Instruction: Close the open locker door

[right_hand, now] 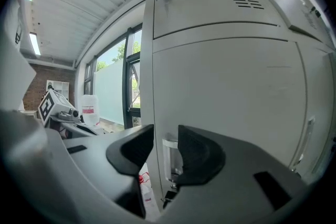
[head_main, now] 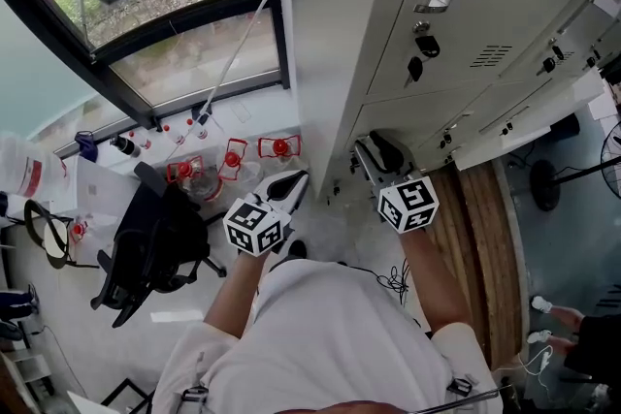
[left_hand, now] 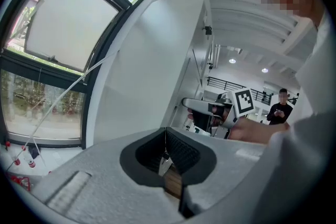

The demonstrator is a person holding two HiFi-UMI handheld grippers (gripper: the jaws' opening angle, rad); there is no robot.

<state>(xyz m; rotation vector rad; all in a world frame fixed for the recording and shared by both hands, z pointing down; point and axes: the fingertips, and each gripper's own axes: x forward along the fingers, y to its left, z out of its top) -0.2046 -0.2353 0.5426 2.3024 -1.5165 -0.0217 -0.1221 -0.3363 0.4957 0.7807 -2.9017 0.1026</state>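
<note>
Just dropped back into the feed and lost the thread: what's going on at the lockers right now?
A person stands at the white lockers with a gripper in each hand. The right gripper has its jaws apart, with the clear handle at the edge of a locker door showing between them, not clamped. The left gripper is shut and empty.

Head view looks steeply down; both gripper views share the lockers (head_main: 466,34).

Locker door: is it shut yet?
Nearly, it seems. The locker door looks flush with the door above. The right gripper is open around its handle; the left gripper is shut and empty. Left to do: move away. I can't see whether it latched.
</note>
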